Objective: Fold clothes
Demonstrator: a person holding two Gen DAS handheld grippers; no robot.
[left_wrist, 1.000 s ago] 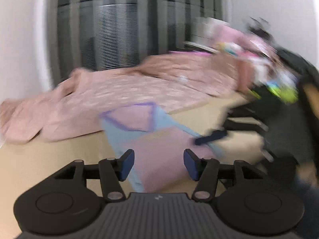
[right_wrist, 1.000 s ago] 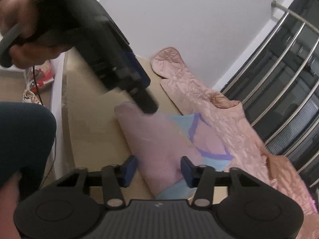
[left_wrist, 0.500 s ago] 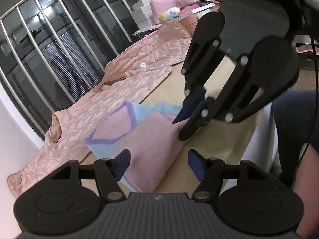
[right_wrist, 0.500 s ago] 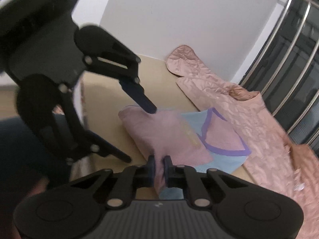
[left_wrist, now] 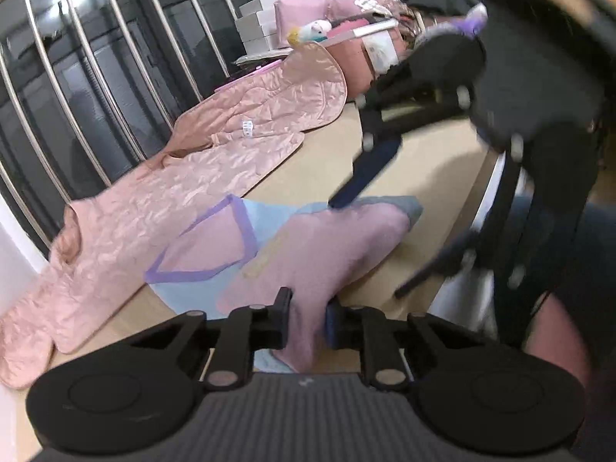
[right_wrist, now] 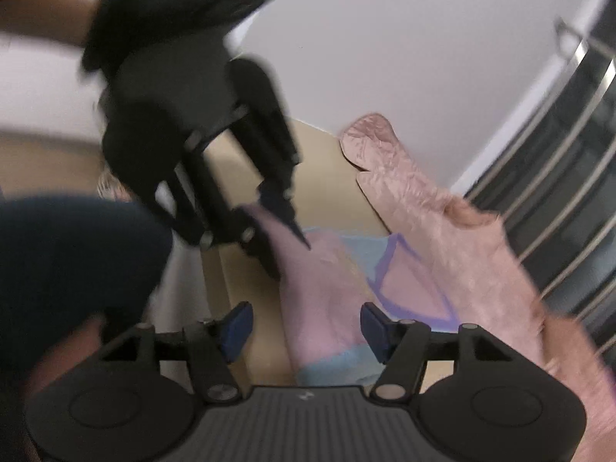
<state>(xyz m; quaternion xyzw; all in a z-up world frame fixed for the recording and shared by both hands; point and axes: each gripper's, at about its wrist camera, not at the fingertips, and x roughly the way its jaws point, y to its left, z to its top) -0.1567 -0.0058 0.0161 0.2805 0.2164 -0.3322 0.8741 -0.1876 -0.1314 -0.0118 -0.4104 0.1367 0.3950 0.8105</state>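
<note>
- One garment (left_wrist: pixel 308 246), pink over pale blue with purple trim, is lying part-folded on the tan table (left_wrist: pixel 435 161), near its front edge.
- The left gripper (left_wrist: pixel 308 321) is pinching a raised fold of the pink cloth between closed fingers.
- The right gripper (right_wrist: pixel 304 325) is hovering over the other end, fingers spread apart, holding nothing.
- Beyond it, a quilted pink robe (left_wrist: pixel 200 177) is sprawling along the barred window (left_wrist: pixel 96 57).
- Pulling with only one end held is likely to drag the garment askew, or off the near edge.

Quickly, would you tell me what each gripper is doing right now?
Left gripper: shut on the pink garment.
Right gripper: open, holding nothing.
</note>
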